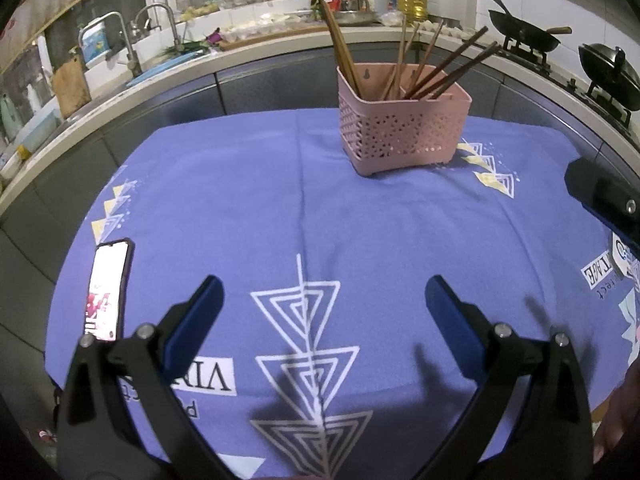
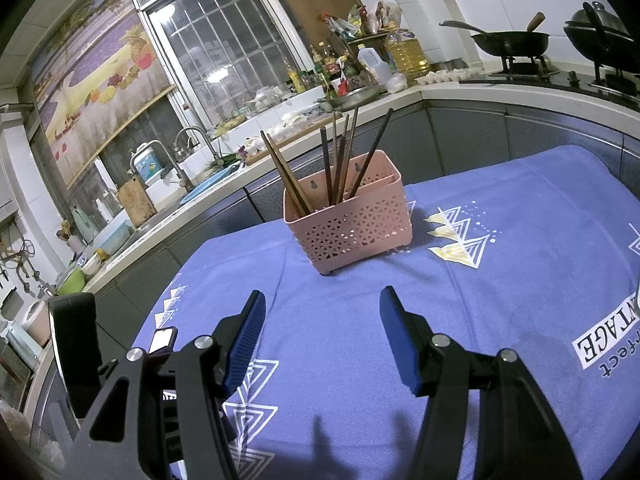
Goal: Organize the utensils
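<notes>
A pink perforated utensil basket [image 1: 404, 128] stands on the far side of the blue tablecloth [image 1: 280, 208]; it also shows in the right wrist view [image 2: 352, 226]. Several brown chopsticks [image 1: 436, 64] stand in it, leaning in different directions, and show in the right wrist view [image 2: 340, 164] too. My left gripper [image 1: 324, 292] is open and empty, above the cloth well short of the basket. My right gripper [image 2: 322, 304] is open and empty, also short of the basket. Part of the right gripper's body [image 1: 604, 196] shows at the right edge of the left wrist view.
A lit phone [image 1: 106, 290] lies at the cloth's left edge, and shows in the right wrist view [image 2: 163, 338]. A kitchen counter [image 1: 120, 92] with a sink, bottles and two woks [image 1: 524, 34] curves behind the table. Printed patterns mark the cloth.
</notes>
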